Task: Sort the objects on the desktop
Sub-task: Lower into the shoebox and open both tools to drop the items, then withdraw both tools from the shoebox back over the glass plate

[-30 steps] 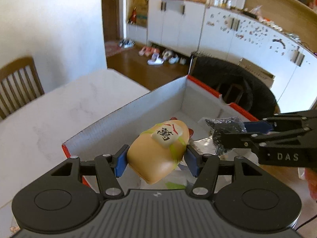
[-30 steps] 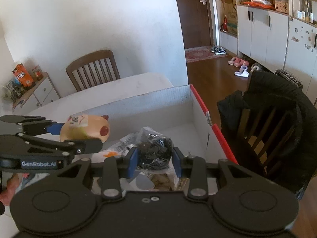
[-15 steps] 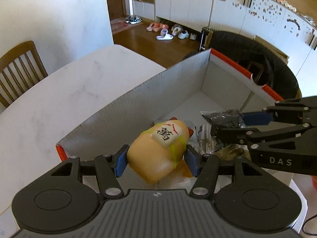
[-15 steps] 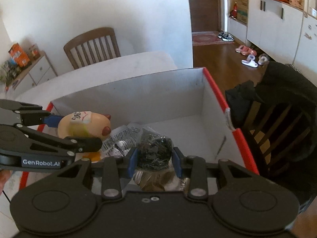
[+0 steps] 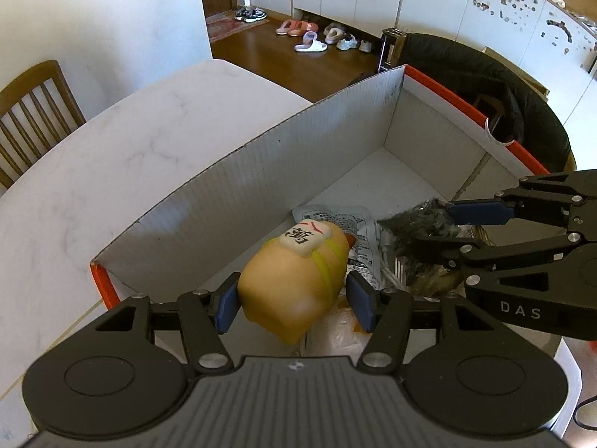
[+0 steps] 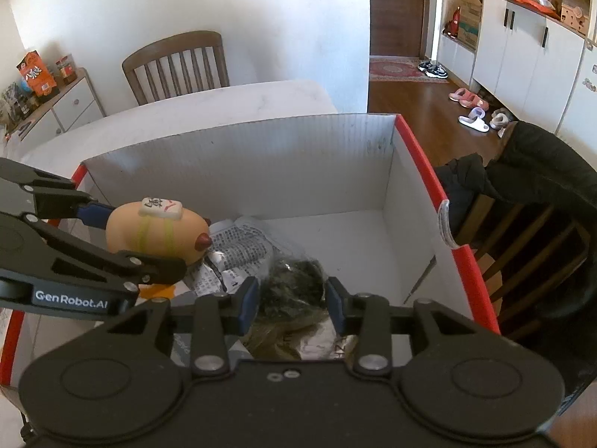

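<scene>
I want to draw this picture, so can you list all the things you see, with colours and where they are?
toy: one, tan with a white tile tied on top, in the left gripper over the box
dark bag: one, black, between the right gripper's pads, low in the box
box: one, white inside with red edges, on the table
printed packet: one, silvery white, on the box floor
table: one, white marble
chair: one, brown wood, behind the table
left gripper: black with blue pads, gripping the toy
right gripper: black with blue pads, opening
</scene>
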`<action>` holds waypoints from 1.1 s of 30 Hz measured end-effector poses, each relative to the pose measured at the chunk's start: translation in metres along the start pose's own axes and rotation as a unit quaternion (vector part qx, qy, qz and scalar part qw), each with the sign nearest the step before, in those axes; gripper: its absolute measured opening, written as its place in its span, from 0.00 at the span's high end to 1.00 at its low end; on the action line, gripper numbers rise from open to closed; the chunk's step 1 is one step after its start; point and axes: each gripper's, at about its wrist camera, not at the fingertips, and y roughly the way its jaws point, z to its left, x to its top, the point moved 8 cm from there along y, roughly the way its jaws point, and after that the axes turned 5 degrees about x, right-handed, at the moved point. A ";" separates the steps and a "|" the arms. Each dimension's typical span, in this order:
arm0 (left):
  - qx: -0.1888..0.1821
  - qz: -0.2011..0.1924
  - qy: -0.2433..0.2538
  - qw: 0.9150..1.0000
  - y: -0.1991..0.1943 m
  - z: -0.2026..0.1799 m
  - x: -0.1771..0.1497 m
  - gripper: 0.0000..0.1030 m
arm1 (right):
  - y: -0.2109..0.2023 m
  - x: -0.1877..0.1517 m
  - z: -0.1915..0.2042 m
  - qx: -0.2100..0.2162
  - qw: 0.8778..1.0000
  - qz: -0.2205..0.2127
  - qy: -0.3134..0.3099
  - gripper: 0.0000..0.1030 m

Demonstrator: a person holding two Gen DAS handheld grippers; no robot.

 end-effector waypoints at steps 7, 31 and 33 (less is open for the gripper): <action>0.001 -0.011 -0.008 1.000 -0.007 0.002 -0.001 0.30 | -0.004 -0.002 -0.004 -0.002 1.000 -0.003 -0.007 0.45; -0.037 -0.081 -0.053 0.995 -0.068 0.006 -0.021 0.30 | -0.052 0.005 0.021 0.018 0.999 -0.029 -0.028 0.29; -0.039 -0.090 -0.055 0.994 -0.076 0.007 -0.025 0.29 | -0.057 0.005 0.024 0.023 0.999 -0.034 -0.028 0.27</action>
